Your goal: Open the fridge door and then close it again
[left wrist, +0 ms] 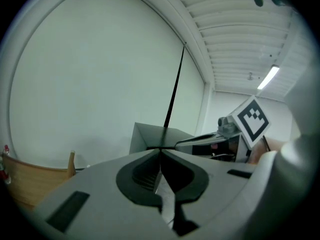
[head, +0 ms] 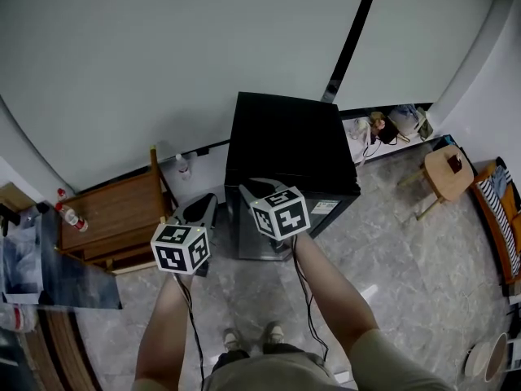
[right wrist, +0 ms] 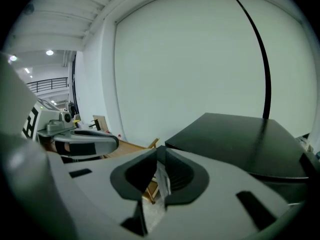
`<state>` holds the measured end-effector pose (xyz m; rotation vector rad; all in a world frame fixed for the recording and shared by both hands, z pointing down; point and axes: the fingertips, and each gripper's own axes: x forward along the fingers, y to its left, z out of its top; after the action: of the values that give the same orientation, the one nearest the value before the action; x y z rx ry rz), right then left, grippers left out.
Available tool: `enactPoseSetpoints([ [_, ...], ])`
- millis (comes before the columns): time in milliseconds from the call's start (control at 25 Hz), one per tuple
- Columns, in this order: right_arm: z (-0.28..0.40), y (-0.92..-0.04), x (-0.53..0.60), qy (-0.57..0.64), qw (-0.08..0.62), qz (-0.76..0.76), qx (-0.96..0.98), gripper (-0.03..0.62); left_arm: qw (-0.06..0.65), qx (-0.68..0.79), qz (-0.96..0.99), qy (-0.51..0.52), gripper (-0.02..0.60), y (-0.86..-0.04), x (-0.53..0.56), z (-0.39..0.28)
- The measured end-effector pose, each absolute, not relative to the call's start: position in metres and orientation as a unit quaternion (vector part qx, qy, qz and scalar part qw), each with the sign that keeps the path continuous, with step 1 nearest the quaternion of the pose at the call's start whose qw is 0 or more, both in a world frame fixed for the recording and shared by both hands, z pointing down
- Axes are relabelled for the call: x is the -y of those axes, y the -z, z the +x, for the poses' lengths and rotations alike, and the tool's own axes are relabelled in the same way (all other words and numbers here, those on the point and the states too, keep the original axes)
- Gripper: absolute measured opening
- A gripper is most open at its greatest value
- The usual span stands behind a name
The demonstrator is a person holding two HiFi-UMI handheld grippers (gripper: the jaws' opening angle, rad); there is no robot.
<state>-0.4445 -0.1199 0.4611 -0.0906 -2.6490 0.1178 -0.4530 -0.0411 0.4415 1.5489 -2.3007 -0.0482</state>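
A black mini fridge [head: 285,137] stands against the white wall, its grey door [head: 254,241] facing me and looking closed. My right gripper [head: 245,187] hovers at the fridge's top front left corner. Its jaws meet at the tips with nothing between them [right wrist: 159,149], and the fridge top [right wrist: 240,139] lies just to its right. Left of the fridge my left gripper [head: 210,198] is held level and shut, with nothing in it [left wrist: 160,150]. From there the fridge [left wrist: 150,136] is straight ahead and the right gripper [left wrist: 200,141] is alongside. Neither gripper touches the door.
A wooden chair [head: 122,214] stands left of the fridge with a bottle [head: 72,217] by it, and another bottle [head: 183,167] sits at the wall. To the right are bags [head: 391,125], a round wooden stool [head: 448,173] and a striped seat [head: 501,218]. The floor is marble tile.
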Motion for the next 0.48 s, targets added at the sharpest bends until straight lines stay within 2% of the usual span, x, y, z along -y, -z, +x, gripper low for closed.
enactPoseSetpoints([
  [480,-0.378,-0.387,0.111,-0.024,0.181,-0.023,0.983,0.021,0.135,0.823,0.552,0.004,0.009,-0.383,0.013,-0.418],
])
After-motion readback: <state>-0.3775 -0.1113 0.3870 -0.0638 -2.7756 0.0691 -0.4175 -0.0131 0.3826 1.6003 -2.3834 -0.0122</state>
